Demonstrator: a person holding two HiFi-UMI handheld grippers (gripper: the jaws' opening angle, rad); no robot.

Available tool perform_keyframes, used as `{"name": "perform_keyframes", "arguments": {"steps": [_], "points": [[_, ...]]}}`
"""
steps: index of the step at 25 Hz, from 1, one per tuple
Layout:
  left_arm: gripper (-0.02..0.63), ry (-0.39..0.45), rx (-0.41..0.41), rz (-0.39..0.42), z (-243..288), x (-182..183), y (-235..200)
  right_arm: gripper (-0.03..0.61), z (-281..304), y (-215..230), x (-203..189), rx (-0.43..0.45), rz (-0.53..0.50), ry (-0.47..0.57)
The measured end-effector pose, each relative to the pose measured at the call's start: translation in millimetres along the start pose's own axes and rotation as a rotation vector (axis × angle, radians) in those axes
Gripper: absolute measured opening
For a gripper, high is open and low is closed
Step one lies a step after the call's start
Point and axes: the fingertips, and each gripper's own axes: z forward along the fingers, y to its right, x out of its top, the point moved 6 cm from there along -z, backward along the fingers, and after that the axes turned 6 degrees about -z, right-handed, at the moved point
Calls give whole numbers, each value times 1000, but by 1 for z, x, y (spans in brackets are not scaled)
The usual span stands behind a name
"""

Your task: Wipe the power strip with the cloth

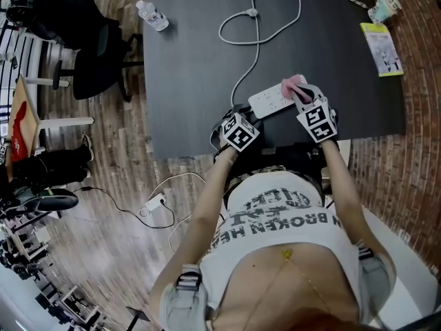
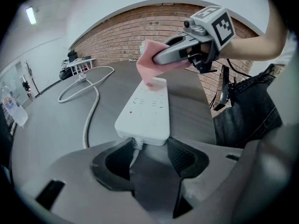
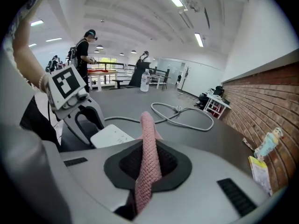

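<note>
Head view, white power strip [image 1: 272, 100] near the front edge of a dark table [image 1: 193, 61], pink cloth [image 1: 296, 88] touching its right end (away from the cable), right gripper [image 3: 148, 157] clenched on the cloth, left gripper [image 2: 149, 160] jaws apart at the cable end.

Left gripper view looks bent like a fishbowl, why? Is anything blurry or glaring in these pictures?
Left gripper view: the wide-angle lens bows the brick wall into an arch and darkens the corners; the power strip is sharp. Right gripper view: ceiling lights curve likewise; the cloth is crisp. Head view: even light, no glare on the table.
</note>
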Motion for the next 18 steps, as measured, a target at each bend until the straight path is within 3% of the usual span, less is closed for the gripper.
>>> {"name": "perform_keyframes", "arguments": {"steps": [5,11,18], "points": [[225,-8,-9,1,1,1,2,17,1,-45,30,136,-62,59],[225,-8,-6,2,2,1,3,17,23,-93,36,287,-138,32],[225,-10,-4,5,4,2,2,17,50,-123,17,353,-149,-42]]}}
